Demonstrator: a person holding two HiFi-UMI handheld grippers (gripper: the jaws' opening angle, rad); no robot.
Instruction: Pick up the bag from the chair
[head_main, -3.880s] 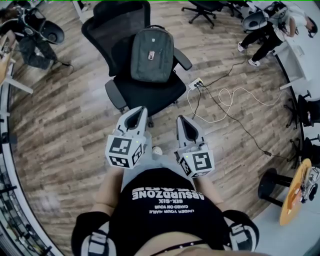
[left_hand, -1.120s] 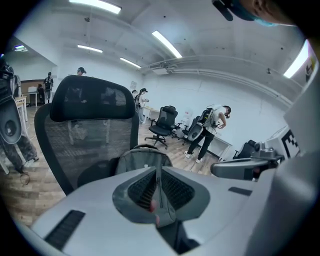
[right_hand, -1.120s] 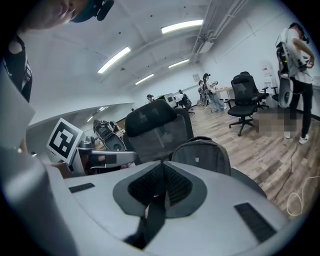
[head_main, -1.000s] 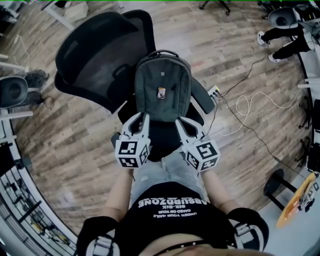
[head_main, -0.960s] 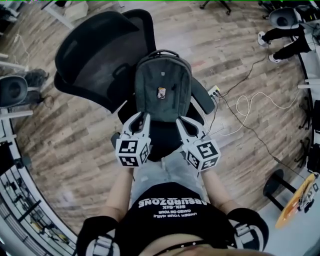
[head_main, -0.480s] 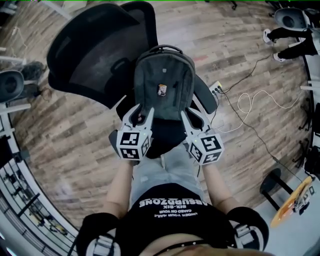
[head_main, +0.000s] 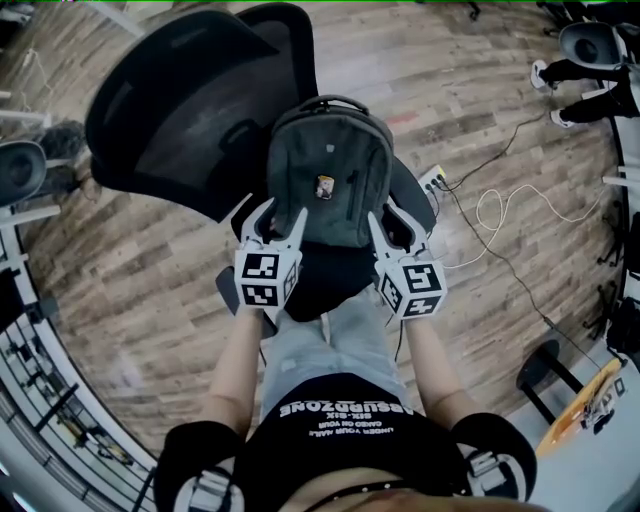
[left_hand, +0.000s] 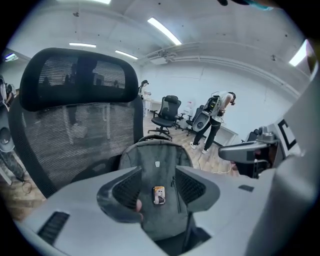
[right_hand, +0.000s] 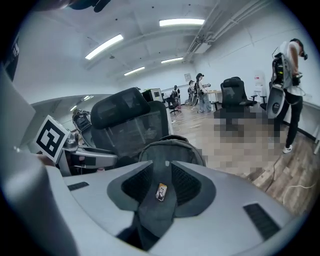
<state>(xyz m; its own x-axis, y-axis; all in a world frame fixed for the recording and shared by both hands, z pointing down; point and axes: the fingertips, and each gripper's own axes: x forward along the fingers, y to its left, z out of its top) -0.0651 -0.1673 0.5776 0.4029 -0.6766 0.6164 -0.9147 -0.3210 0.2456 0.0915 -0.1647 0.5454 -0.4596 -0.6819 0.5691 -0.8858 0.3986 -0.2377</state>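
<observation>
A grey backpack (head_main: 328, 165) stands upright on the seat of a black mesh office chair (head_main: 170, 110), leaning on its backrest. My left gripper (head_main: 279, 214) is at the bag's lower left corner and my right gripper (head_main: 394, 220) at its lower right. Both are open, and their jaws have just been opening with nothing pressed between them. In the left gripper view the bag (left_hand: 159, 160) shows through the wide gap of the left gripper (left_hand: 158, 172). In the right gripper view the bag (right_hand: 172, 147) shows past the narrower gap of the right gripper (right_hand: 161, 167).
A power strip (head_main: 435, 178) and loose cables (head_main: 500, 210) lie on the wooden floor right of the chair. Another person (head_main: 590, 75) stands at the far right. A stool base (head_main: 540, 365) is at the lower right, another chair (head_main: 20, 170) at the left.
Both grippers have moved forward and down to the bag's lower corners. Their jaws, shut a second ago, now stand apart, the left wider than the right.
</observation>
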